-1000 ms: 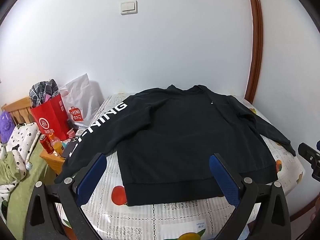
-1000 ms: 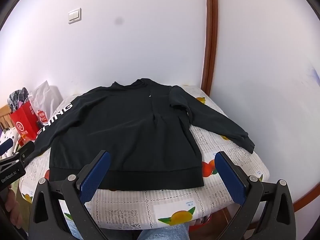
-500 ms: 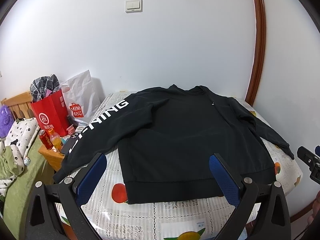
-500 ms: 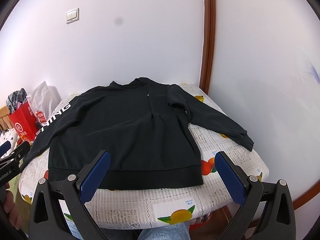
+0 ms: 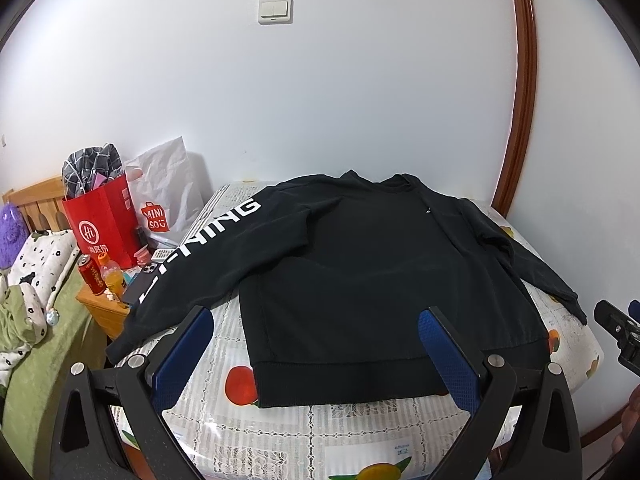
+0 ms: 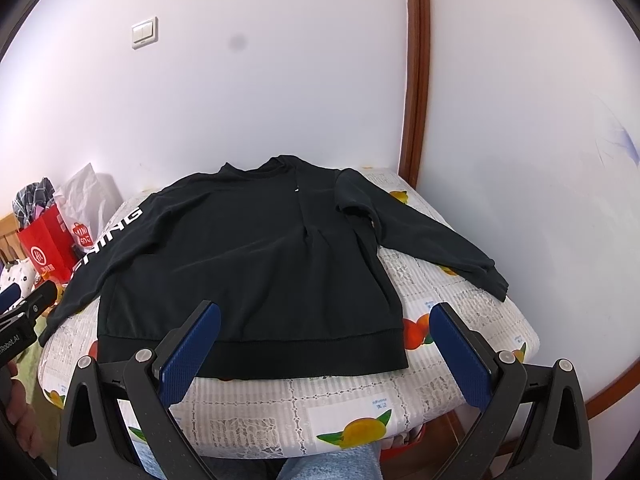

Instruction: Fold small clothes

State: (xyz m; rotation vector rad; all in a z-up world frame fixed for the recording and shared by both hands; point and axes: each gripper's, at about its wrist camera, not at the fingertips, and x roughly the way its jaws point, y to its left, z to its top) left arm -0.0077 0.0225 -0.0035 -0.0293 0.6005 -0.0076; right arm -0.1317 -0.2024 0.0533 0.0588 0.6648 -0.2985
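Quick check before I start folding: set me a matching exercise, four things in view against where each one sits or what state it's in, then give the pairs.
Things:
1. black sweatshirt
2. lettered sleeve
3. red paper bag
4. left gripper

Places or states:
A. stands on the wooden bedside cabinet beside the white Miniso bag
B. open, empty, near the hem
C. spread flat on the fruit-print tablecloth
D. hangs over the table's edge on the side toward the cabinet

Pairs: 1-C, 2-D, 3-A, 4-B
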